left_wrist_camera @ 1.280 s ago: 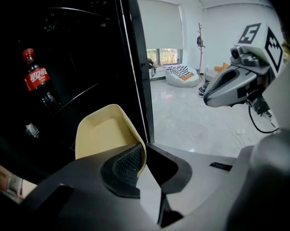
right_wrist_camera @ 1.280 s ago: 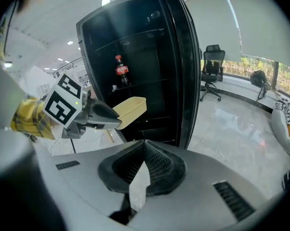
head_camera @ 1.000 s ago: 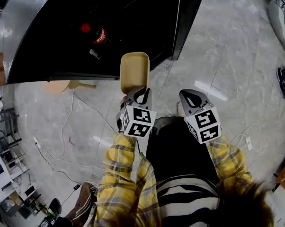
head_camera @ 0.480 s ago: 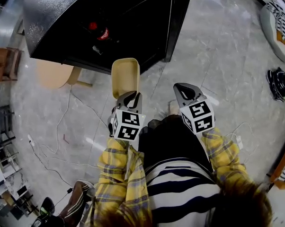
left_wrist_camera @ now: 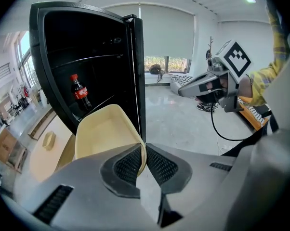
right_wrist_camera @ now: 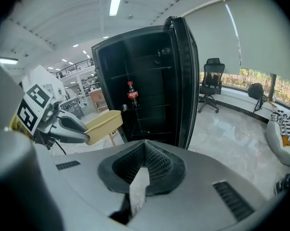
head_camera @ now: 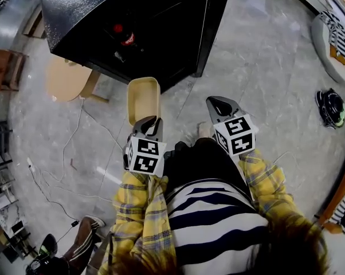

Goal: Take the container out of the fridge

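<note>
Container (head_camera: 142, 99): drawn back from the fridge (head_camera: 75, 4) over the last second. Its far end then overlapped the cabinet's front edge; it now hangs wholly clear, out in front of the open fridge and above the floor.
Person: seems to have stepped back from the fridge as well, both grippers travelling along.
Left gripper (head_camera: 145, 121): jaws clamped on the container's near rim, one pad inside the wall and one outside. The tub juts forward toward the fridge, and what shows of its inside looks empty.
Right gripper (head_camera: 218, 103): jaws pressed together with nothing between them. It is carried beside the left one, in front of the fridge's open door (head_camera: 212, 27), touching nothing.
Cola bottle (head_camera: 125, 38): upright on a shelf inside the fridge, well apart from the container.
Fridge interior: dark shelves; no other item can be made out from here.
Meaning for the task: the container is outside the fridge, so the removal itself looks done. Only carrying it off or setting it down would seem to remain.
Watch point: a single pinch on one rim carries the whole tub, so a quick swing could tip it.
</note>
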A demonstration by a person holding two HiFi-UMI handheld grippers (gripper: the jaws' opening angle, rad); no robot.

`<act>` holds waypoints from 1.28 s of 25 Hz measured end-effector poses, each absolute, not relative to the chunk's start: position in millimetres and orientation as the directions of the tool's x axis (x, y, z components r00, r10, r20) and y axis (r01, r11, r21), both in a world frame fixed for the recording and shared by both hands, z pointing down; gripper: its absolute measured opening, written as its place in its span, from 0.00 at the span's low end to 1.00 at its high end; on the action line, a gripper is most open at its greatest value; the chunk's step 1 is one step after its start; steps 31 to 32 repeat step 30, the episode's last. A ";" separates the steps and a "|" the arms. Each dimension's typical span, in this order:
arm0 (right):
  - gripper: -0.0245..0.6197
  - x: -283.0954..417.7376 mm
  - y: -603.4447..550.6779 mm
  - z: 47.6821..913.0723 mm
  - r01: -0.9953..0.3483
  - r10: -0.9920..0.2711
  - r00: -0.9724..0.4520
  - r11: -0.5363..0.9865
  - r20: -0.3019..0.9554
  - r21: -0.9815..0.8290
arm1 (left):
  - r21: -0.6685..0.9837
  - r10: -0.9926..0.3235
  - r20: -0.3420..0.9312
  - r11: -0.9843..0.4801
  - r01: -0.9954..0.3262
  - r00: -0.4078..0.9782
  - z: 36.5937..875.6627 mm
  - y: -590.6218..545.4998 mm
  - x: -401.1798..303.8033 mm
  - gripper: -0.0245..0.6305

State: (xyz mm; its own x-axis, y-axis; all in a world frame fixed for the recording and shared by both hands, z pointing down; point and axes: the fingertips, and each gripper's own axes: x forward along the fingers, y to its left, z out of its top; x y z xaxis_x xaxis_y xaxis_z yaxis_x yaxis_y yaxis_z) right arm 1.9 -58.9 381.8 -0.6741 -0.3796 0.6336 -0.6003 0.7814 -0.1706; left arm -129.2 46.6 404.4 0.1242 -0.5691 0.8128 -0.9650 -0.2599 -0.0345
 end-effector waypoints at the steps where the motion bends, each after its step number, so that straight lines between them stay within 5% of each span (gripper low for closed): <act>1: 0.08 3.5 -58.3 380.6 -0.601 -0.381 -0.674 0.781 0.633 -0.170 | -0.033 -0.569 0.813 -0.253 -0.967 0.121 403.3 49.4 -129.2 0.10; 32: 0.08 3.5 -74.4 368.4 -0.586 -0.388 -0.688 0.796 0.613 -0.154 | -0.039 -0.587 0.804 -0.218 -0.975 0.099 396.0 51.7 -119.1 0.10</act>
